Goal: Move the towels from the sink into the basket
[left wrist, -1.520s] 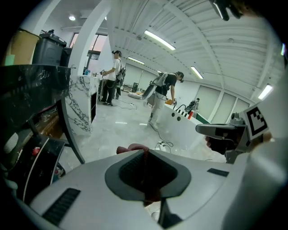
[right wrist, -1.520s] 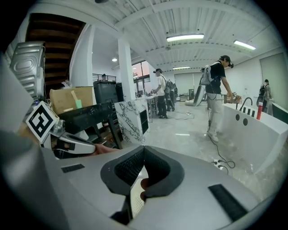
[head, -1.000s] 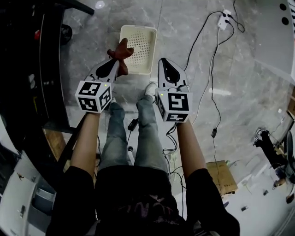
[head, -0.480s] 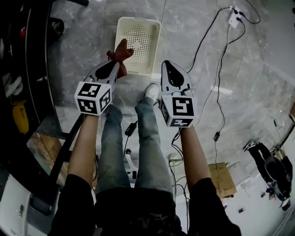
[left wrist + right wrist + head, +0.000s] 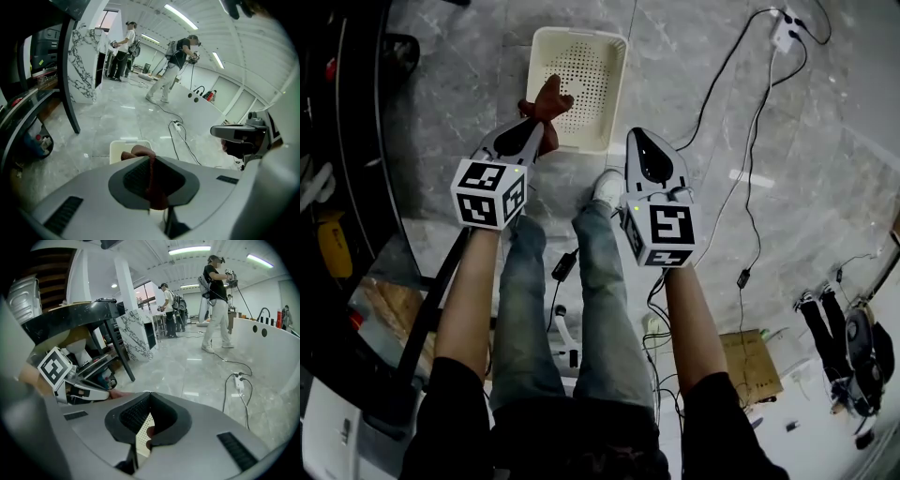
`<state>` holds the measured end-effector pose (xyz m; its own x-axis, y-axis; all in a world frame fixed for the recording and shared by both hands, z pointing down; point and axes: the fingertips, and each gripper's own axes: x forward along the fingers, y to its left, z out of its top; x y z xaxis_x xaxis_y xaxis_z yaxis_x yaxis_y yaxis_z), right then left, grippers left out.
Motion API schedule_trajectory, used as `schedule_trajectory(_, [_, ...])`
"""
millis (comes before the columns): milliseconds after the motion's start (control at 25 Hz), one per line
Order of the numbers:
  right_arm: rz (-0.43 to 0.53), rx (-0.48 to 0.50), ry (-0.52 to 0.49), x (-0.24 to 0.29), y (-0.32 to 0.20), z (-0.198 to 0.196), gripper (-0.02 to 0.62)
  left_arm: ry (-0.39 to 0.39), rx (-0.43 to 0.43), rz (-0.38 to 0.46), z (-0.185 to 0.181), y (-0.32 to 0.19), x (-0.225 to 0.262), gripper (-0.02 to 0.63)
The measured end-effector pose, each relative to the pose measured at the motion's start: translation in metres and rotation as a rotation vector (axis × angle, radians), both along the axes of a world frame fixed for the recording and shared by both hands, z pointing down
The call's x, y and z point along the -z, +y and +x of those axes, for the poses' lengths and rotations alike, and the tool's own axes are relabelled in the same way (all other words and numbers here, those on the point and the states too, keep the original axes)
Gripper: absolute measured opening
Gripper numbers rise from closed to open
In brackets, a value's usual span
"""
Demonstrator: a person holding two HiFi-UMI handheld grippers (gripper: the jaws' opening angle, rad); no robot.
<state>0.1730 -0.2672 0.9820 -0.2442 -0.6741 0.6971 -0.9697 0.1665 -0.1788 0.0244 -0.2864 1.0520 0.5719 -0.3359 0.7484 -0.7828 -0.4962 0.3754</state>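
my left tongs (image 5: 536, 120) are clamped narrow on a reddish-brown towel (image 5: 547, 101), pinching it by a fold so that most of the cloth bunches out past the tips. the jaws have just been opening a shade, with the towel between them and the pads pressing on it. that is my first worry: if the grip slackens any more while i am this far out, i think the towel slips free early. it hangs over the near left corner of the cream basket (image 5: 613, 89), at about 7 o'clock of the basket, not over its middle. dropped from here it would likely catch on the rim or slide down onto the marble floor (image 5: 469, 84) at 9 o'clock of the basket. i judge i need to carry it on toward 12 o'clock before letting go. my right tongs (image 5: 639, 134) are closed at the tips with nothing held, just beside the basket's near right corner at 5 o'clock. if i swing them across carelessly they could knock the light basket away from under the towel. the basket sits on the floor at my 12 o'clock, and its perforated bottom shows bare, so as far as i can see no towel is in it. the sink i cannot pick out in any view, only a dark counter (image 5: 356, 141) at my 9 o'clock, so how many towels are left in it i cannot tell.
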Motion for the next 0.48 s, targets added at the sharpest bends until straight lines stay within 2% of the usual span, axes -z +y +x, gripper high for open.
schedule_trajectory(120, [-0.019,-0.004,0.008,-0.006,0.005,0.007,0.015,-0.009,-0.012,-0.006,0.007,0.003,-0.009,0.069])
schedule_trajectory(240, [-0.028,-0.01,0.013,-0.009,0.005,0.009,0.015,0.002,-0.039,-0.027,0.013,0.006,-0.015,0.175])
schedule_trajectory(480, [-0.026,-0.004,0.001,-0.008,0.0,0.008,0.015,-0.008,-0.047,-0.056,0.014,0.008,-0.023,0.209])
